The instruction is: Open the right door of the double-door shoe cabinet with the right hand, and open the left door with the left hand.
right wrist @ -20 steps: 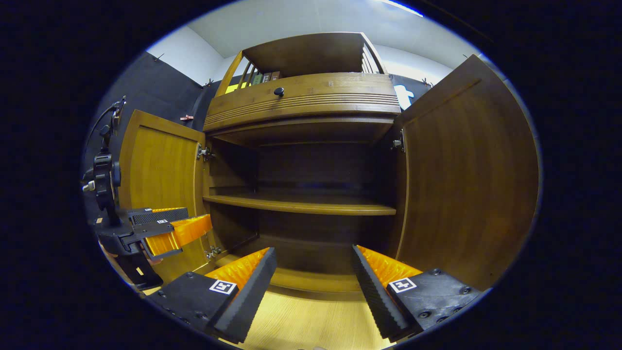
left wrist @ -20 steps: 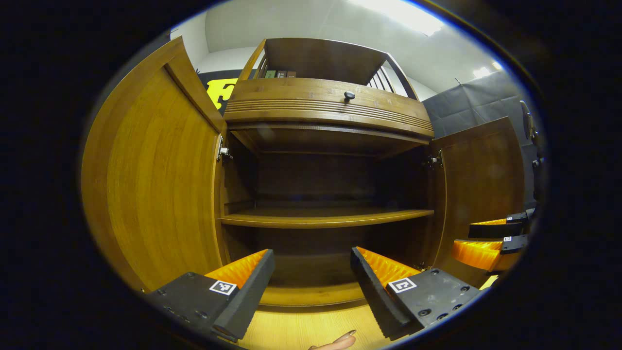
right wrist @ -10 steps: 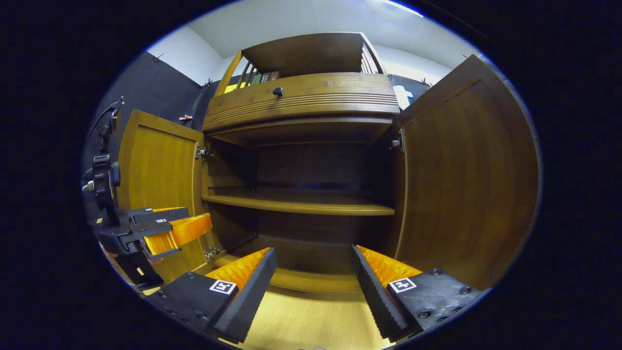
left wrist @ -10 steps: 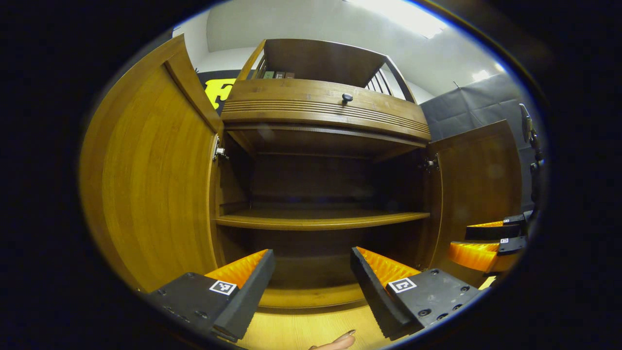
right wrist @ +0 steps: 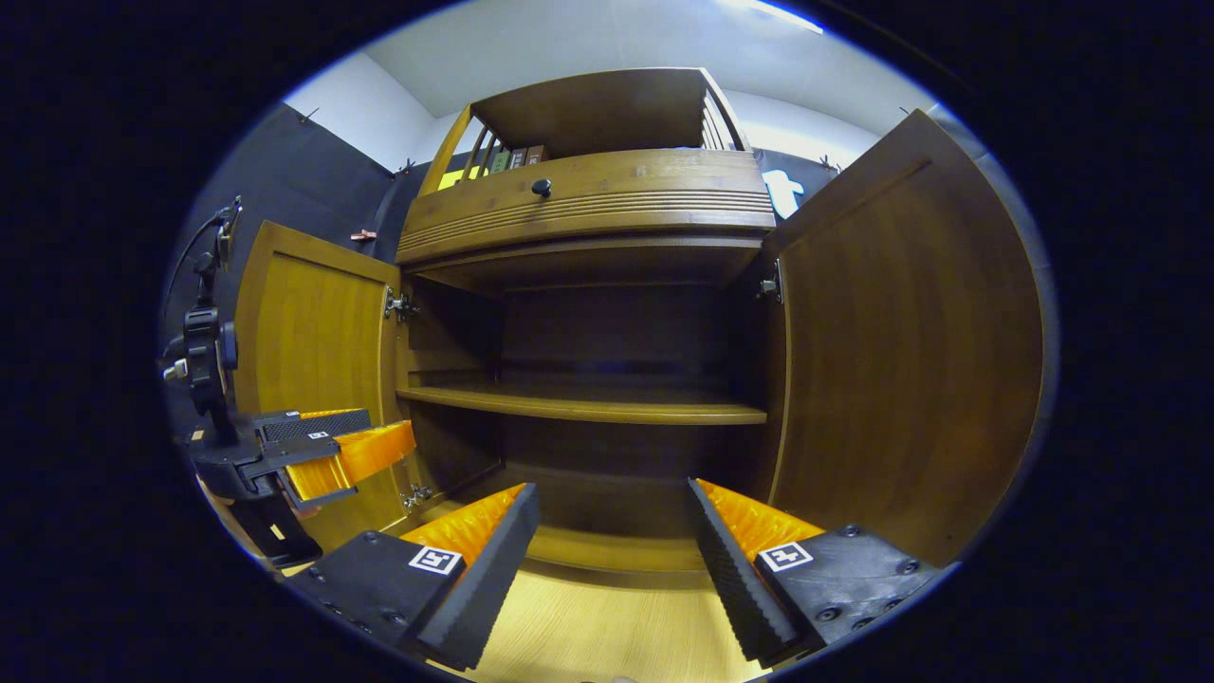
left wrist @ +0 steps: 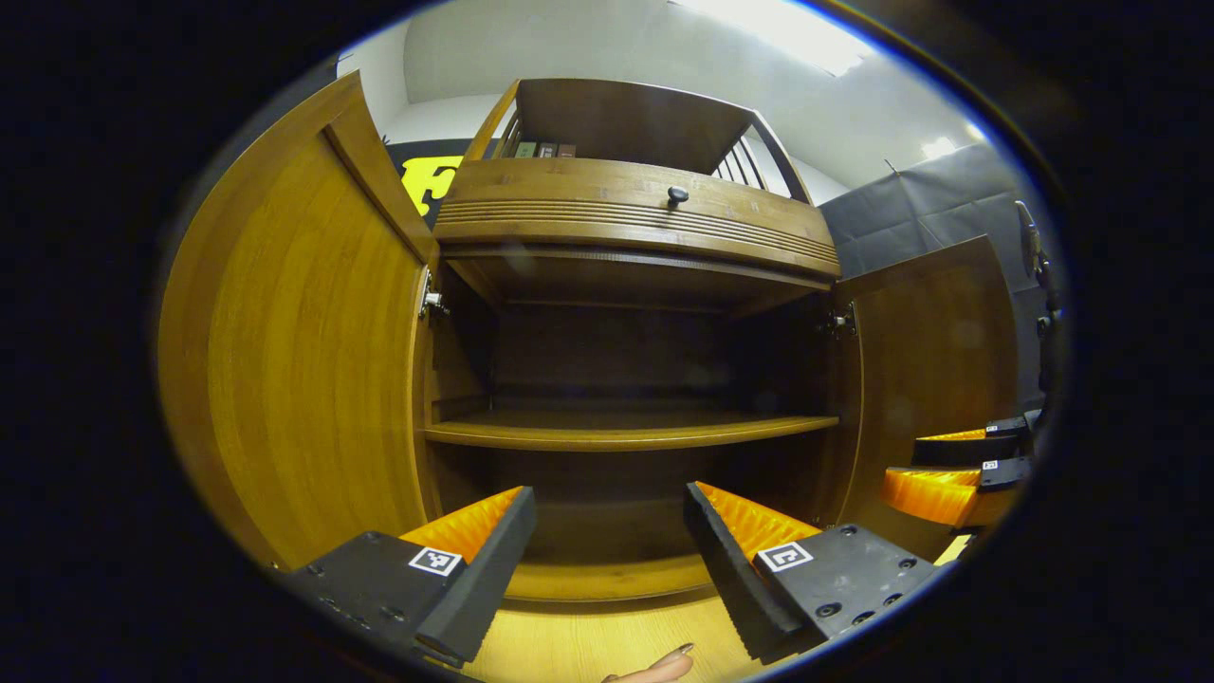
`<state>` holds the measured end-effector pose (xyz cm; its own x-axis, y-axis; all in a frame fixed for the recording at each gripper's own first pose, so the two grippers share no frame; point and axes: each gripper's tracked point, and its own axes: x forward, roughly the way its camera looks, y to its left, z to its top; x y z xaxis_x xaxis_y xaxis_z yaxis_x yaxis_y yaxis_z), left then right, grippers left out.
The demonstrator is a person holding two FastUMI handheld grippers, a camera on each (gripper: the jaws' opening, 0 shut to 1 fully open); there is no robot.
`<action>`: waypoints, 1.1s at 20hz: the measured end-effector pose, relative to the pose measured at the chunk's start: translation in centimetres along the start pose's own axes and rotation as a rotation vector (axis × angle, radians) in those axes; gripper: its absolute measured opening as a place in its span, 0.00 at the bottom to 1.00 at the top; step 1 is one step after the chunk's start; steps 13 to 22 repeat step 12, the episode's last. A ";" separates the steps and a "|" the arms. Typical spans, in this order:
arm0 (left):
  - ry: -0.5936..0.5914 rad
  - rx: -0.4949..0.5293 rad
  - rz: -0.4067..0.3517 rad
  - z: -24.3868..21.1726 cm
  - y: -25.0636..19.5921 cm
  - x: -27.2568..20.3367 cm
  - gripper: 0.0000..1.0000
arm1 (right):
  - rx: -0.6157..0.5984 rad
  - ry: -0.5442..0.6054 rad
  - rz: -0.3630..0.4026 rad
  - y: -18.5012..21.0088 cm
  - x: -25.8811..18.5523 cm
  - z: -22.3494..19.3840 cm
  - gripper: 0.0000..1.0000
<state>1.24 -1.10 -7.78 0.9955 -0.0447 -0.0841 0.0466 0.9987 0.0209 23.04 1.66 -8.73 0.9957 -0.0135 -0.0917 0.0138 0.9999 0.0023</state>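
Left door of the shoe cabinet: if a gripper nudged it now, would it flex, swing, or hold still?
The left door looks like a rigid wooden panel, so it probably would not flex. It hangs on a metal hinge, so a push would likely swing it. With both grippers open and clear of it, nothing holds it.
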 end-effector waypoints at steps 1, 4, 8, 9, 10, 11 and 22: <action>0.001 0.001 -0.001 0.0 0.0 -0.1 0.99 | 0.000 -0.004 0.000 0.1 0.0 0.1 0.98; 0.000 0.003 0.003 0.0 0.1 -0.2 0.99 | 0.004 -0.019 0.007 0.3 -0.2 0.5 0.98; 0.001 0.004 0.002 0.1 0.0 -0.5 0.99 | 0.001 -0.016 0.008 0.4 -0.6 0.4 0.98; 0.000 0.006 0.002 0.1 0.0 -0.5 0.99 | 0.000 -0.016 0.007 0.4 -0.6 0.4 0.98; -0.001 0.008 0.003 0.2 0.0 -0.7 0.99 | -0.002 -0.018 0.007 0.4 -0.7 0.5 0.98; -0.002 0.011 0.003 0.2 0.0 -0.7 0.99 | -0.005 -0.021 0.008 0.5 -0.9 0.5 0.98; -0.003 0.011 0.004 0.2 0.0 -0.8 0.99 | -0.007 -0.025 0.010 0.5 -1.0 0.6 0.98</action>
